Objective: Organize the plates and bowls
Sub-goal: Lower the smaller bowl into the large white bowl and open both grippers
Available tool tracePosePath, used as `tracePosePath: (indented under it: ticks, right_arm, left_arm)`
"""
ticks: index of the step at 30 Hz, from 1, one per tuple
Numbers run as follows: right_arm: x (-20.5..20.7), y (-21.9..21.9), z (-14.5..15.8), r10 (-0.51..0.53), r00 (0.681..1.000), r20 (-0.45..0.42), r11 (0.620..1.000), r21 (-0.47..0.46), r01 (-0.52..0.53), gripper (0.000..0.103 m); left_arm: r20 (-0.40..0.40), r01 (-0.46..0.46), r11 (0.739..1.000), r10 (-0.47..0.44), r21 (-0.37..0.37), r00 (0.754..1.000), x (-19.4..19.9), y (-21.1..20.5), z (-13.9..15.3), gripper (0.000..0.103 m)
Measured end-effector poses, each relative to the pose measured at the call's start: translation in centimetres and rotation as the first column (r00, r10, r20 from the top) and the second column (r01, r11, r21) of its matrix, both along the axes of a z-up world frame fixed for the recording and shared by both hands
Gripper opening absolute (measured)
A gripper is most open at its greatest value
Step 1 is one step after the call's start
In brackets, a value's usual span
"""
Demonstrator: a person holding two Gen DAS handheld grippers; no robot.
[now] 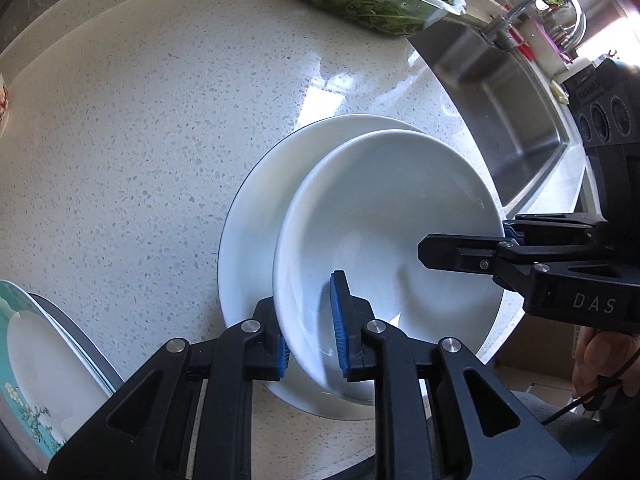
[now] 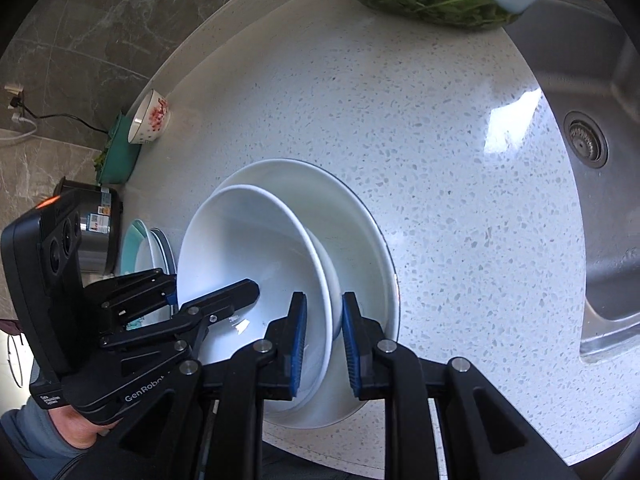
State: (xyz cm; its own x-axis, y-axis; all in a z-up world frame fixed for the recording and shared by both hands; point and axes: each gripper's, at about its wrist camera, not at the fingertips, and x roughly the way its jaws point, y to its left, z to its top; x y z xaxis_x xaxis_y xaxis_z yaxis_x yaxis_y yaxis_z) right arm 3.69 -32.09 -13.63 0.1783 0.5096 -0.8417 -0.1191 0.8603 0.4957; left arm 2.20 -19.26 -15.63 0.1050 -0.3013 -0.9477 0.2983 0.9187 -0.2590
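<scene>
Both jaws astride white bowl point(image 1: 384, 216) rim, over plate point(image 1: 252, 216)

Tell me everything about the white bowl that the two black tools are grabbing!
The white bowl is plain, glossy, ceramic-looking and empty. It sits in a larger white dish on the speckled counter, off-centre and tilted. The left tool straddles its near rim, one blue pad inside and one outside; the right tool does the same on the opposite rim. Whether the pads press cannot be told.
</scene>
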Motion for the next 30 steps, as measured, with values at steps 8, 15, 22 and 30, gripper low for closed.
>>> tracePosePath:
  ticks: [8, 15, 22, 30]
  right_arm:
    - [-0.2, 1.1, 0.2, 0.024, 0.999, 0.021, 0.996, -0.085, -0.022, 0.02]
    - [-0.3, 1.7, 0.9, 0.035, 0.999, 0.033, 0.99, -0.136, -0.03, 0.026]
    - [-0.2, 1.8, 1.2, 0.034, 0.999, 0.035, 0.988, -0.15, -0.028, 0.03]
    - [-0.6, 1.8, 2.2, 0.038, 0.997, 0.061, 0.989, -0.148, -0.029, 0.058]
  left_arm:
    - [0.034, 0.041, 0.999, -0.042, 0.03, 0.999, 0.3, -1.4, -0.1, 0.03]
    - [0.035, 0.052, 0.999, -0.052, 0.011, 0.998, 0.7, -2.3, -0.3, 0.041]
    - [0.039, 0.047, 0.999, -0.047, 0.007, 0.998, 0.8, -2.2, -0.4, 0.042]
    - [0.046, 0.043, 0.999, -0.043, -0.006, 0.998, 1.2, -2.0, -0.3, 0.049]
